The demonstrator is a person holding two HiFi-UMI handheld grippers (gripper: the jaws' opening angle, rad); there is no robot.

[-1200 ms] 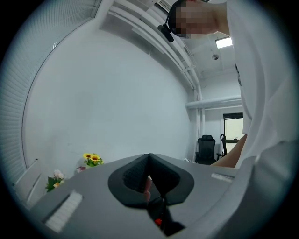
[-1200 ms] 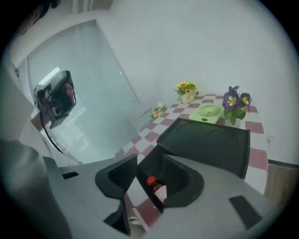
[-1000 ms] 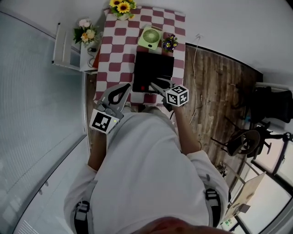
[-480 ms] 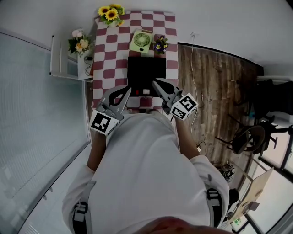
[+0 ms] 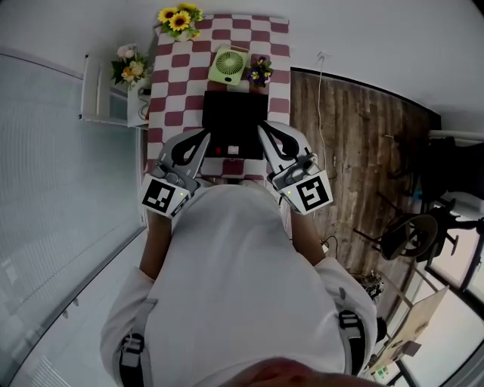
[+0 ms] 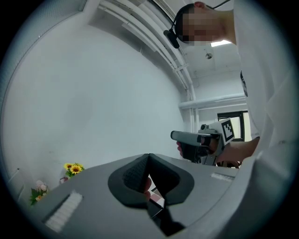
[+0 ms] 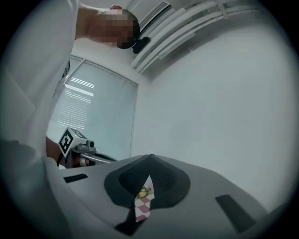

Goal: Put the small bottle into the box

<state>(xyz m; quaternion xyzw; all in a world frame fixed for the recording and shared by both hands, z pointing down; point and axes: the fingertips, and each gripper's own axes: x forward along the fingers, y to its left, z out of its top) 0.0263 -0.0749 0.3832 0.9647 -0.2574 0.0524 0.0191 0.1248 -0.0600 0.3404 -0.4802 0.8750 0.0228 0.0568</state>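
A black box (image 5: 233, 121) lies on the red-and-white checked table (image 5: 168, 106). At its near edge sit small red and white spots (image 5: 221, 150), too small to identify; no small bottle is clearly seen. My left gripper (image 5: 203, 137) hangs at the box's near left corner, its jaws together with nothing between them. At the near right corner my right gripper (image 5: 262, 130) is shut and empty too. In the left gripper view the left gripper (image 6: 148, 156) points at a white wall, with the right gripper (image 6: 201, 140) beyond. The right gripper view shows the right gripper (image 7: 150, 156) closed.
A green fan (image 5: 229, 63), sunflowers (image 5: 179, 17) and a purple flower pot (image 5: 260, 72) stand at the table's far end. A white shelf with flowers (image 5: 128, 64) is at the left. Wooden floor (image 5: 340, 136) and dark chairs (image 5: 412, 234) lie to the right.
The right gripper's jaws have closed and it has drawn back from over the box toward the body and to the right. The left gripper has barely moved.
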